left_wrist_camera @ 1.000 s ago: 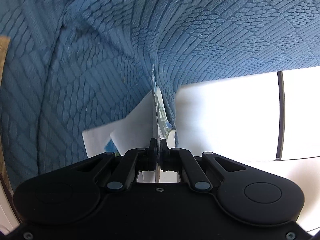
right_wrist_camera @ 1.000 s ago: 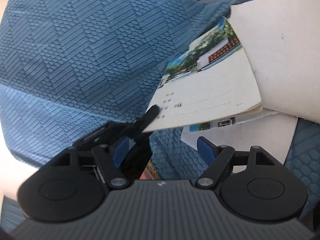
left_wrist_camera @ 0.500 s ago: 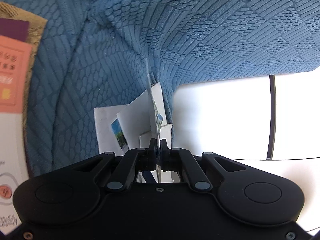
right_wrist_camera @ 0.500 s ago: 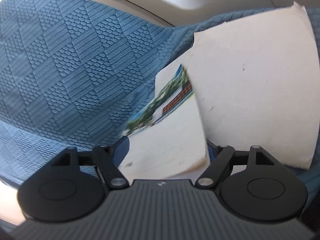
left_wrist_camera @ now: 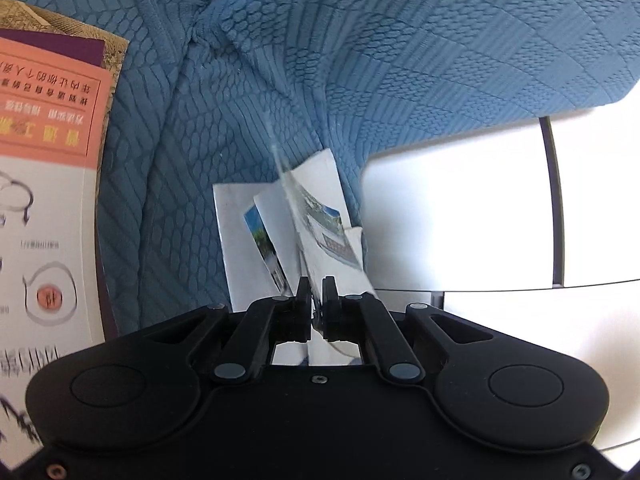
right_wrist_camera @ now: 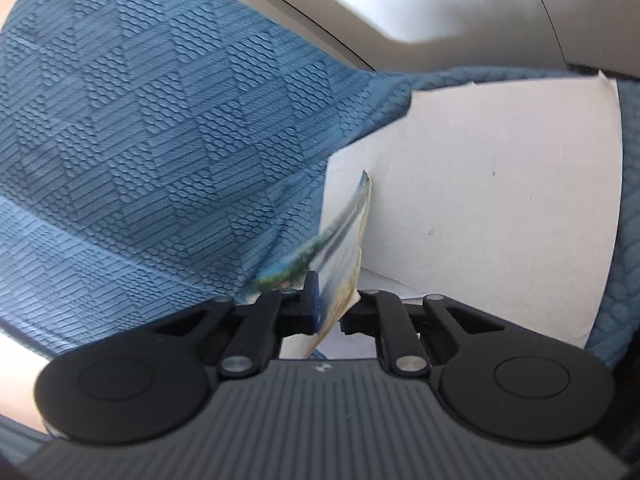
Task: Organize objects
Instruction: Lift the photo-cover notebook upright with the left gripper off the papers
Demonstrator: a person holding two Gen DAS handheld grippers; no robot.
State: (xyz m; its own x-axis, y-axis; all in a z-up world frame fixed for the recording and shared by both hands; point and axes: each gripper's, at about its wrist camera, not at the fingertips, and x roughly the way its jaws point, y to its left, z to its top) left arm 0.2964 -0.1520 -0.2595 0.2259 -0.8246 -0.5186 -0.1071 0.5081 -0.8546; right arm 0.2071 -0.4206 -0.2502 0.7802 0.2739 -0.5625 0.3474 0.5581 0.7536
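My left gripper (left_wrist_camera: 315, 294) is shut on the edge of a thin booklet (left_wrist_camera: 320, 226) with a landscape photo on its cover, held edge-on above a blue textured sofa (left_wrist_camera: 400, 60). White papers (left_wrist_camera: 236, 240) lie under it on the seat. My right gripper (right_wrist_camera: 334, 302) is shut on the same photo booklet (right_wrist_camera: 344, 240), which stands edge-on between its jaws. A large white sheet (right_wrist_camera: 480, 208) lies behind it against the sofa (right_wrist_camera: 160, 120).
A pink and white leaflet (left_wrist_camera: 44, 160) lies on a patterned brown book (left_wrist_camera: 114, 56) at the left of the seat. A white wall or panel (left_wrist_camera: 460, 216) with a dark seam stands to the right. A pale curved frame (right_wrist_camera: 400, 0) runs above the sofa back.
My right gripper has closed on the booklet, which has turned from flat to edge-on. My left gripper has pulled back, and the pink leaflet has come into view at the left.
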